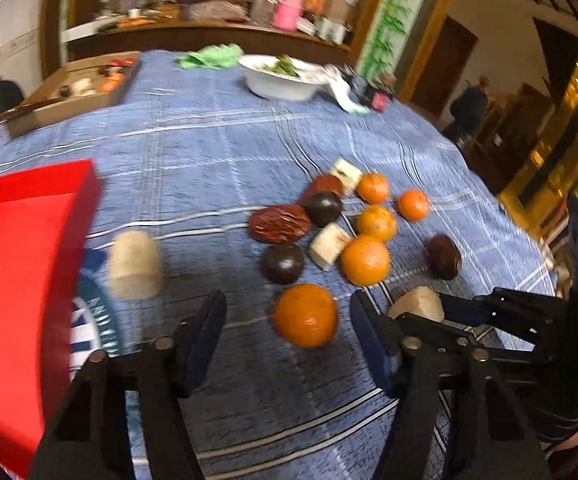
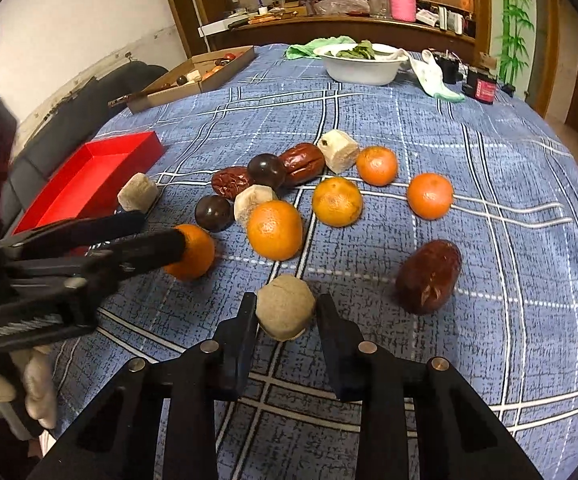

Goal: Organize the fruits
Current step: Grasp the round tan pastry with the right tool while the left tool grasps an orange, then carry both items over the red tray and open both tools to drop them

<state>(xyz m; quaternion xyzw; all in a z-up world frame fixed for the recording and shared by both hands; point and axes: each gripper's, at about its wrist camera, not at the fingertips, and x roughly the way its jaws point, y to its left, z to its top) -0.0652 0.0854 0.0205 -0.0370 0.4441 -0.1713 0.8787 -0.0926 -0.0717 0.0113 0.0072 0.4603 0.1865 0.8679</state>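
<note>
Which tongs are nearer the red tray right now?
Left. The left tongs straddle an orange with the red tray just beside them. The right tongs grip a beige chunk farther from it.

Both grippers are matte black linkages with silver pivot pins. The left gripper (image 2: 161, 236) is held in a white glove (image 2: 29, 392). The right gripper (image 2: 287, 312) has flat dark-blue pads (image 1: 377, 344).
</note>
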